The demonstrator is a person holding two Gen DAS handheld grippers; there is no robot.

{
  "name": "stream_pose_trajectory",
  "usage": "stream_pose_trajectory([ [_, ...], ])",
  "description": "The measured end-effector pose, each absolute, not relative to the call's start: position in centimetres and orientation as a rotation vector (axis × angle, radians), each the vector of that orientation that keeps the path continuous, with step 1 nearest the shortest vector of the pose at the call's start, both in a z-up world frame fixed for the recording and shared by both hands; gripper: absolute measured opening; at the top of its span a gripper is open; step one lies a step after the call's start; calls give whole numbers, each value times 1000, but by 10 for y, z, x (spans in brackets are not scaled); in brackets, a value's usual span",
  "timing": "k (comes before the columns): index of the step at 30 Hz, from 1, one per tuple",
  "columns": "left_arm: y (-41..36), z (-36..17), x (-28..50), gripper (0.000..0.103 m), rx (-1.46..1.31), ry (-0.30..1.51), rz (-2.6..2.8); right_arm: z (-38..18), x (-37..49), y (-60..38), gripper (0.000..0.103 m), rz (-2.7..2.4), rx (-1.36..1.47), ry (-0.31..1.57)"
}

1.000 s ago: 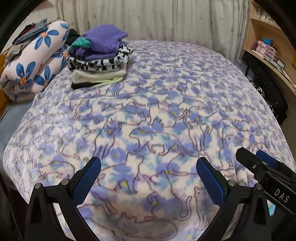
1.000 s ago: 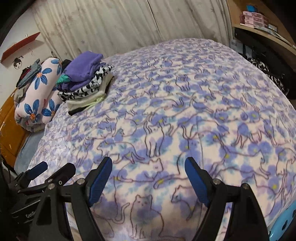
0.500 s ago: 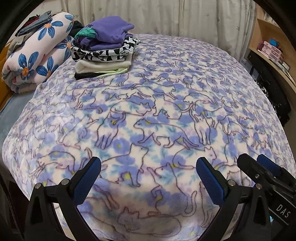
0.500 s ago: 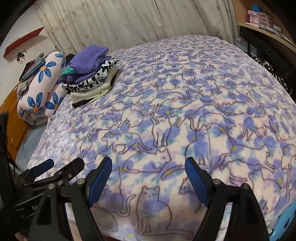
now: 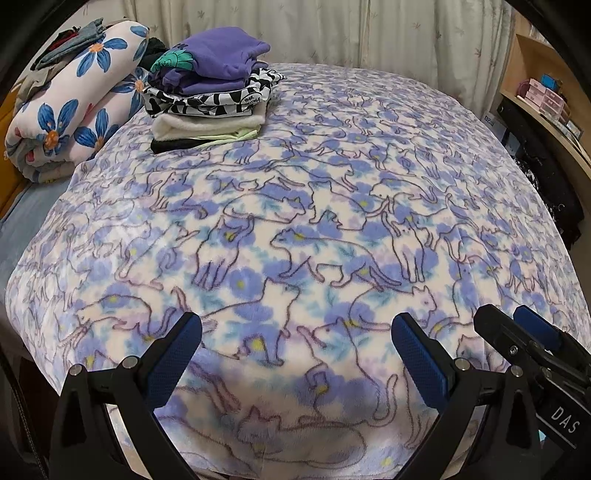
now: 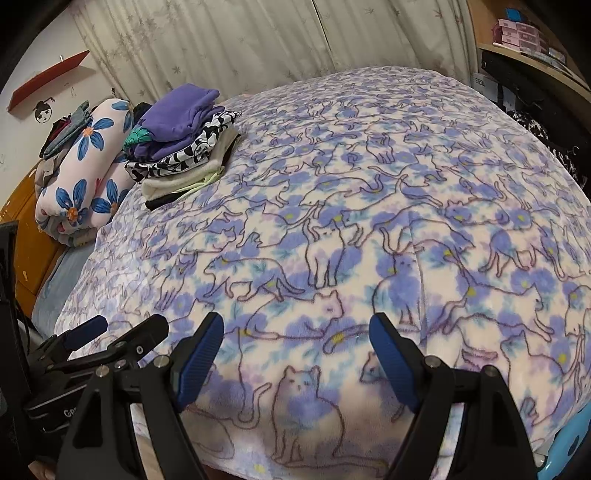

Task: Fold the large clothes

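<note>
My left gripper [image 5: 295,354] stands with its jaws wide apart and nothing between them; the blue pads [image 5: 173,358] hang over the near edge of the blanket [image 5: 295,221] without pressing on it. My right gripper [image 6: 295,354] is likewise spread, holding nothing, above the same near edge. The two grippers sit side by side: the right one shows at the lower right of the left wrist view, and the left one at the lower left of the right wrist view. The blanket (fleece, printed with cat outlines and purple flowers) lies spread flat across the bed and covers most of both views. On its far left corner rests a stack [image 5: 210,88] of folded clothes: a purple piece on top, a black-and-white patterned one under it, then cream, pale green and black layers. Just beside the stack, off the blanket's left edge, lies a rolled quilt [image 5: 74,103] with blue flowers, with dark garments on top of it. A pale curtain [image 5: 332,33] hangs behind the bed. On the right stands a wooden shelf [image 5: 535,96] carrying small pink boxes.
</note>
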State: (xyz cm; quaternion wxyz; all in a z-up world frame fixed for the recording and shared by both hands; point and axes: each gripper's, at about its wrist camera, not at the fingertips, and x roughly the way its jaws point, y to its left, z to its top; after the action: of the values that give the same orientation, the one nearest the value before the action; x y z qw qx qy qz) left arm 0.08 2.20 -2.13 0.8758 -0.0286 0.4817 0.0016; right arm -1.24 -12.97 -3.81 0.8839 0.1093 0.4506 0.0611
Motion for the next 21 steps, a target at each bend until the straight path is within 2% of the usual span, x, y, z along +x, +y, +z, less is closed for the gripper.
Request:
stream_pose_trajectory([
  [21, 23, -20, 2, 102, -70, 1013, -7, -39, -13, -131, 81, 120, 225, 942],
])
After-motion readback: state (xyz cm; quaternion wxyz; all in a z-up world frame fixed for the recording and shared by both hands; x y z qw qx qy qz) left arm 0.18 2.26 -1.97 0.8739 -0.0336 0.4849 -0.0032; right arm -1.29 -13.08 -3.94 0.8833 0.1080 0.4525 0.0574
